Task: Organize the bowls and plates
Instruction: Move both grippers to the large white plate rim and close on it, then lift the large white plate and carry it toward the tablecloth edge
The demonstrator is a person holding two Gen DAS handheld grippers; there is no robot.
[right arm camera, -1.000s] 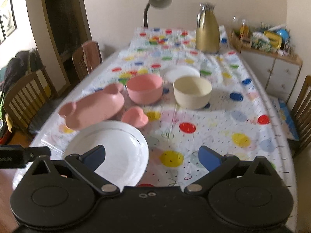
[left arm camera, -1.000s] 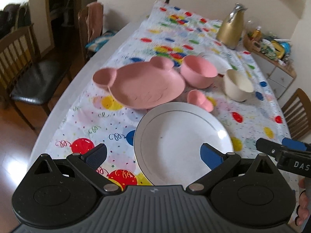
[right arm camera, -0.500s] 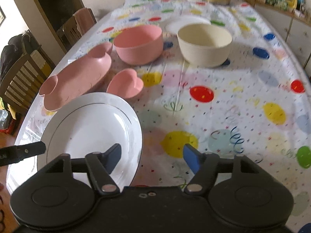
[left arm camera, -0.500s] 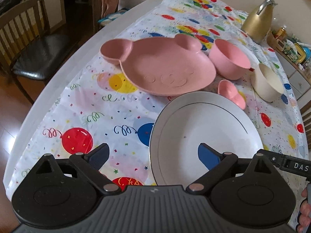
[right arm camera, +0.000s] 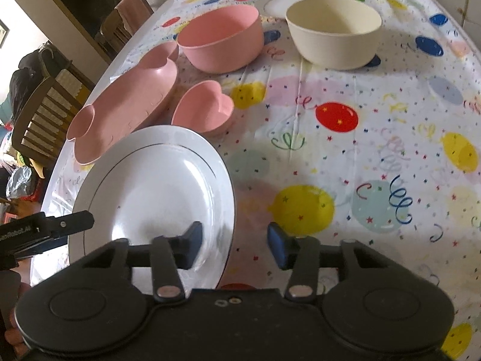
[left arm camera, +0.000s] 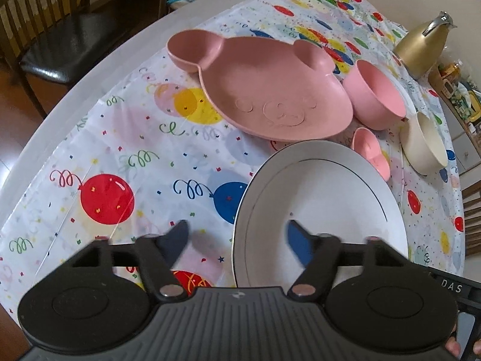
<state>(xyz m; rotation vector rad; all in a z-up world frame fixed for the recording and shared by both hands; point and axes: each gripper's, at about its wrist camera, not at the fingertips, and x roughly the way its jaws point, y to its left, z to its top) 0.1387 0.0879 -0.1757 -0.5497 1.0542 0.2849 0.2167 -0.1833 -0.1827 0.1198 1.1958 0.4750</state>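
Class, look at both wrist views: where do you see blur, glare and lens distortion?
Left wrist view: the fingertips of the left hand-held gripper are smeared by motion as its jaws close, and the table edge bows strongly. Right wrist view: window glare streaks the white plate, the fingertips of the right hand-held gripper look sharper, and the tablecloth bulges.

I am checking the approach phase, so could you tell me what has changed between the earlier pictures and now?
Both claws have come down toward the white plate and now straddle its near rim from opposite sides. The left claw and the right claw are closing, with the rim between their pads but not yet pinched. The plate, pink animal plate, pink bowl, cream bowl and heart dish have stayed put.
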